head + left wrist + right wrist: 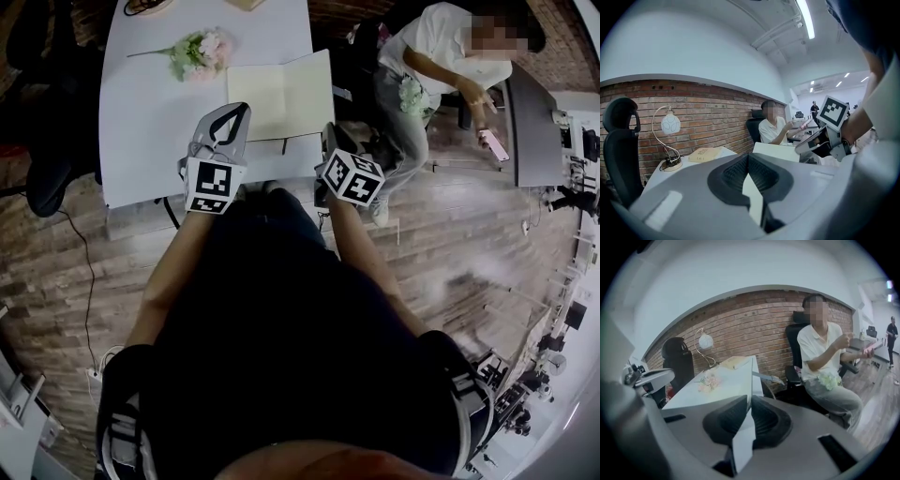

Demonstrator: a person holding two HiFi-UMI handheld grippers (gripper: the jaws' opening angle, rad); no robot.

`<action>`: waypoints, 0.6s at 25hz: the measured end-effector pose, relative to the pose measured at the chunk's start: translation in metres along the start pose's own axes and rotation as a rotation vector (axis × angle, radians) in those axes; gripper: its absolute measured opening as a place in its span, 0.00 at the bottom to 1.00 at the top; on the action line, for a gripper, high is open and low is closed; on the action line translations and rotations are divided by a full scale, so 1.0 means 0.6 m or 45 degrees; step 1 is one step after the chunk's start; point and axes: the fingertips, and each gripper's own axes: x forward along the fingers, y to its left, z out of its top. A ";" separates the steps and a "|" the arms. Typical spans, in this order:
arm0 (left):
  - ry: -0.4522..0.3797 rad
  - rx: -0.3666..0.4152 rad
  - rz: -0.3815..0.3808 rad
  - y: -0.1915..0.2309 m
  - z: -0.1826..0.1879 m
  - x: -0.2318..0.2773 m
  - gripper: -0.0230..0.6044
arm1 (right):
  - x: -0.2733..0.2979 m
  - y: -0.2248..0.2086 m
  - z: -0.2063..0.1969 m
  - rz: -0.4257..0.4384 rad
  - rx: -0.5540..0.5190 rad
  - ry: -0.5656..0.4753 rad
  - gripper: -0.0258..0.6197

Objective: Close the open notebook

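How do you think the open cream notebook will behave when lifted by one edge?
The cream notebook's raised leaf looks straight in the right gripper, so probably stiff. Thin, so likely light; it may slide on the smooth white table.

Our left forearm and right forearm reach toward 12 o'clock. Our left tool, at 11 o'clock, has its jaws together at the tips. Our right tool, at 1 o'clock, is clamped on a white notebook page.
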 end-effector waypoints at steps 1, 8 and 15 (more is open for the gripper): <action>0.000 0.000 0.003 0.002 0.000 -0.001 0.05 | -0.001 0.004 0.001 0.000 -0.013 -0.001 0.10; -0.007 0.005 0.005 0.009 -0.003 -0.004 0.05 | -0.003 0.038 0.010 0.005 -0.099 -0.023 0.09; -0.008 0.004 0.016 0.020 -0.007 -0.011 0.05 | 0.000 0.088 0.020 0.043 -0.213 -0.047 0.07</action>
